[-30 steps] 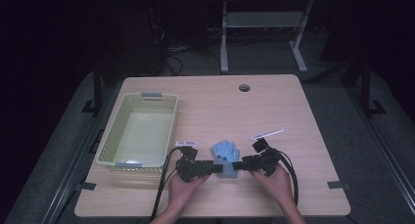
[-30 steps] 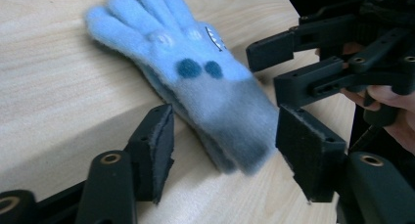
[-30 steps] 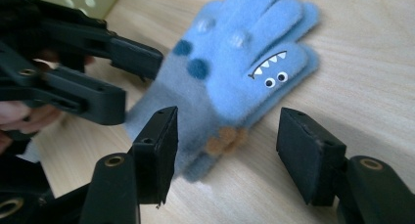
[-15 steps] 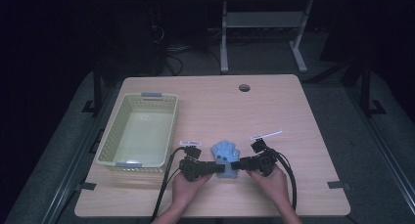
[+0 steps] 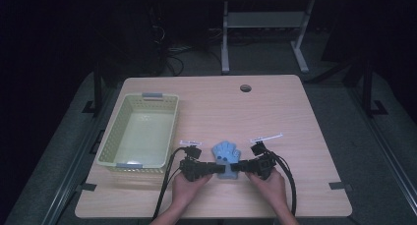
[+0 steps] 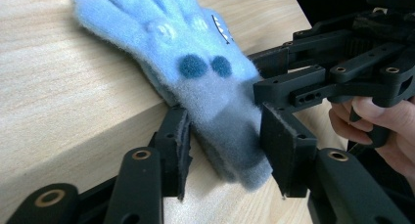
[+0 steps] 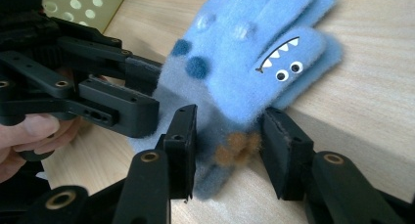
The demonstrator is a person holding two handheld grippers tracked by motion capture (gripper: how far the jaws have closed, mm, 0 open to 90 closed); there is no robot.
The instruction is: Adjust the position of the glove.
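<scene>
A fuzzy light-blue knitted glove (image 5: 225, 155) with dark-blue dots, two googly eyes and a toothy white mouth lies flat on the pale wooden surface (image 5: 275, 112), near its front edge and between the person's two hands. Its fingers point away from the person; its cuff end faces them.

The left claw (image 5: 215, 169) comes in from the left, level with the surface. In the left gripper view its two black jaws bracket the greyish cuff (image 6: 230, 136) of the glove: one pad presses into the fabric on the right side, the other sits at the cuff's left edge, touching it. The jaws have just been closing – they stand partly open, pinched in on the cuff.

The right claw (image 5: 237, 168) comes in from the opposite side, so the two claws meet nose to nose at the cuff. In the right gripper view its jaws straddle the lower part of the glove, where a small brown patch (image 7: 237, 148) shows in the fleece. The left pad presses the fabric and the right pad touches the glove's edge under the eyes. These jaws have also just been closing, with the glove between them.

A pale yellow-green perforated plastic basket (image 5: 111, 143) stands on the surface to the left, well apart from the glove – its far rim carries a grey clip (image 5: 153, 95).
</scene>
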